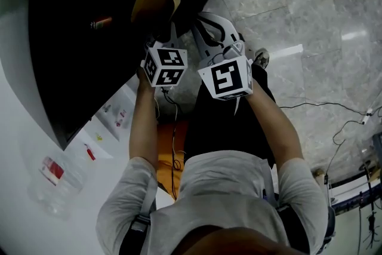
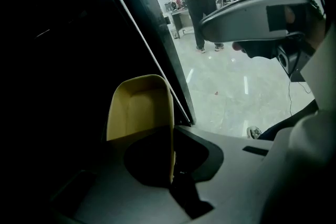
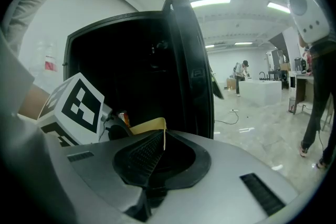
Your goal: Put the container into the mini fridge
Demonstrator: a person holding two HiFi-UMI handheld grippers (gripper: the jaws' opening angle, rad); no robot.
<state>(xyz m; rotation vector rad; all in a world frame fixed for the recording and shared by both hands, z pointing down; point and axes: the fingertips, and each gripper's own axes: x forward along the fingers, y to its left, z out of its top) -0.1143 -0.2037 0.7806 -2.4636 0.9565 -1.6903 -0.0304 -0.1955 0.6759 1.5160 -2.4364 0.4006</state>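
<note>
A yellow container (image 1: 154, 4) hangs at the mouth of the dark mini fridge (image 1: 71, 39), held by both grippers. In the left gripper view its open tray shape (image 2: 139, 107) stands upright, and my left gripper (image 2: 172, 165) is shut on its right wall. In the right gripper view only its thin yellow rim (image 3: 149, 125) shows, pinched in my right gripper (image 3: 160, 141). The left gripper's marker cube (image 1: 164, 65) and the right gripper's marker cube (image 1: 227, 77) sit side by side below the container. The fridge interior (image 3: 131, 60) is black; a small orange item (image 1: 101, 22) lies inside.
The open fridge door (image 2: 163, 60) stands to the right of the container. A clear plastic bottle with a red label (image 1: 55, 176) lies on the white top at lower left. Cables (image 1: 334, 128) run over the marble floor. A person (image 2: 197, 2) stands far off.
</note>
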